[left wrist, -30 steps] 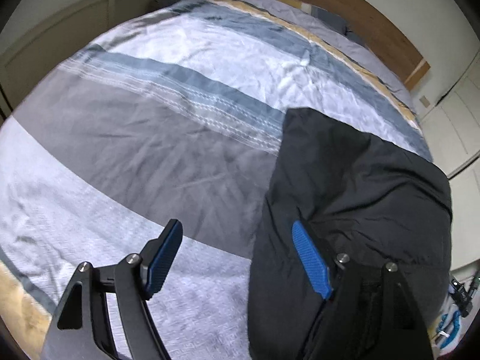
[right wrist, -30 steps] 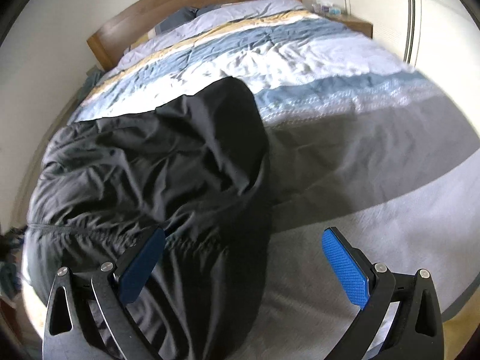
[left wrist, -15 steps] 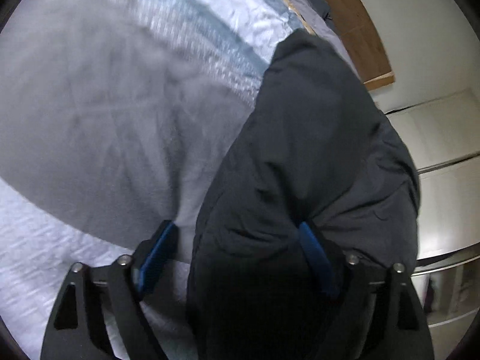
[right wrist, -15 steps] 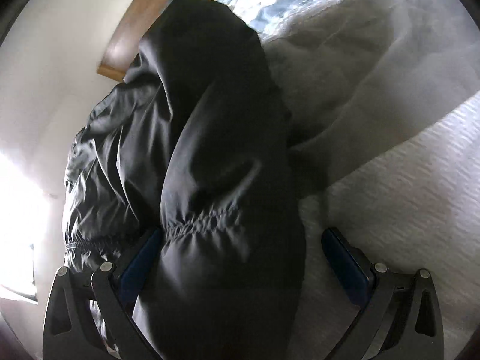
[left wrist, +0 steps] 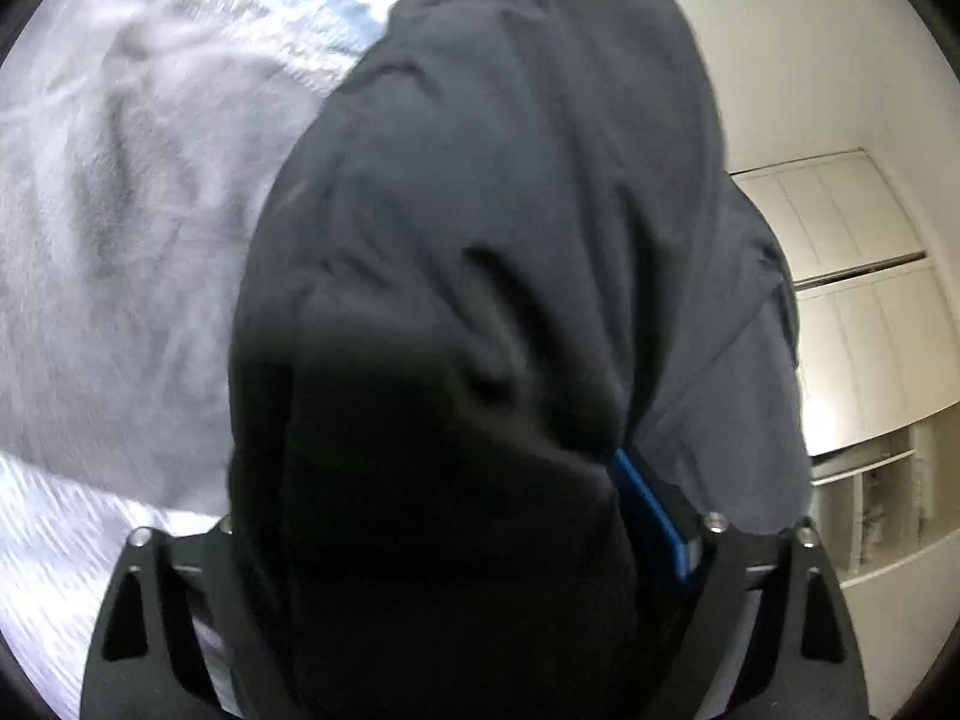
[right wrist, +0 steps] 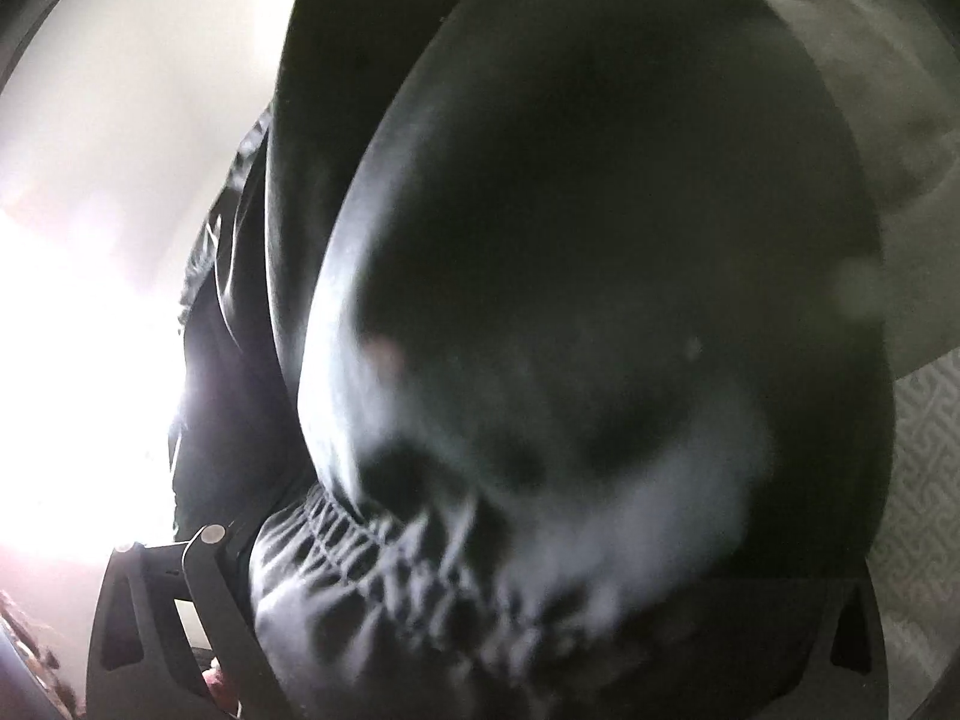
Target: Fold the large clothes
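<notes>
Left wrist view: the black jacket (left wrist: 480,240) is lying at the bed (left wrist: 120,240) edge, bulging between the closing left gripper (left wrist: 444,546) jaws. The right gripper (right wrist: 528,588) is apparently straddling the sleeve cuff (right wrist: 420,570); its state is unclear.

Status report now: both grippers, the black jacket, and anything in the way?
Left gripper closing, black jacket between its jaws. Right gripper smothered by jacket, state unclear. Nothing else in the way.
</notes>
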Available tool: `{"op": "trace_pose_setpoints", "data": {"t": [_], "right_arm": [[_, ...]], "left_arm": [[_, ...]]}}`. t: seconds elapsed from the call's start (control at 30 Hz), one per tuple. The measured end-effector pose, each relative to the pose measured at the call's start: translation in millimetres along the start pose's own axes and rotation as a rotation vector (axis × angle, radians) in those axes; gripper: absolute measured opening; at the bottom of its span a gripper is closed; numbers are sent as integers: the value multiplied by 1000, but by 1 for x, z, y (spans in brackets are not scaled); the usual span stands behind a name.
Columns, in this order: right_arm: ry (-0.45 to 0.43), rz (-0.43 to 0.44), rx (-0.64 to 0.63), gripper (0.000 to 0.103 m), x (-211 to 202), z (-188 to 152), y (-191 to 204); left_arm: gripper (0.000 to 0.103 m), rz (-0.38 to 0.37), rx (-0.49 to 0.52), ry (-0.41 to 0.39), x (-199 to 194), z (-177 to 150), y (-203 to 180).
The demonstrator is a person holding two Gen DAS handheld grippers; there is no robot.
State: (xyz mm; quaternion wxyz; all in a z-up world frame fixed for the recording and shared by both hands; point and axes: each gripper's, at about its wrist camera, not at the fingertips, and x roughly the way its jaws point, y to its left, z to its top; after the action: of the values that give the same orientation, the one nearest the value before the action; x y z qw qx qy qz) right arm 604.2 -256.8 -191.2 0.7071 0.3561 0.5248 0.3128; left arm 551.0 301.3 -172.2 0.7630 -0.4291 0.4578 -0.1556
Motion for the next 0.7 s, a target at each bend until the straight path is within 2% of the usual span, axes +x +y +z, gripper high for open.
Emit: {"op": "trace_pose_setpoints", "data": {"t": [0.03, 0.07, 0.1, 0.13, 0.2, 0.3, 0.4, 0.57, 0.7], "right_arm": [[-12, 3, 13, 101, 0, -2, 2], [-40, 11, 31, 87, 0, -3, 6], [-59, 25, 39, 69, -2, -2, 13], [-85, 45, 45, 62, -3, -3, 19], [-112, 55, 28, 45, -5, -4, 36], [-131, 58, -16, 36, -9, -6, 62], [-160, 71, -69, 31, -18, -3, 89], [-202, 98, -133, 29, -33, -9, 132], [-226, 125, -148, 29, -45, -16, 160]], "left_arm": [[63, -14, 5, -9, 0, -4, -8], [56, -19, 24, -19, 0, -8, -18], [45, -24, 46, -28, -2, -11, -27], [37, -30, 62, -37, -4, -13, -34], [29, -26, 98, -67, -11, -18, -53], [23, -40, 122, -110, -25, -24, -73], [22, -80, 157, -148, -40, -31, -100], [21, -119, 225, -179, -69, -38, -134], [21, -142, 260, -214, -108, -51, -156]]}}
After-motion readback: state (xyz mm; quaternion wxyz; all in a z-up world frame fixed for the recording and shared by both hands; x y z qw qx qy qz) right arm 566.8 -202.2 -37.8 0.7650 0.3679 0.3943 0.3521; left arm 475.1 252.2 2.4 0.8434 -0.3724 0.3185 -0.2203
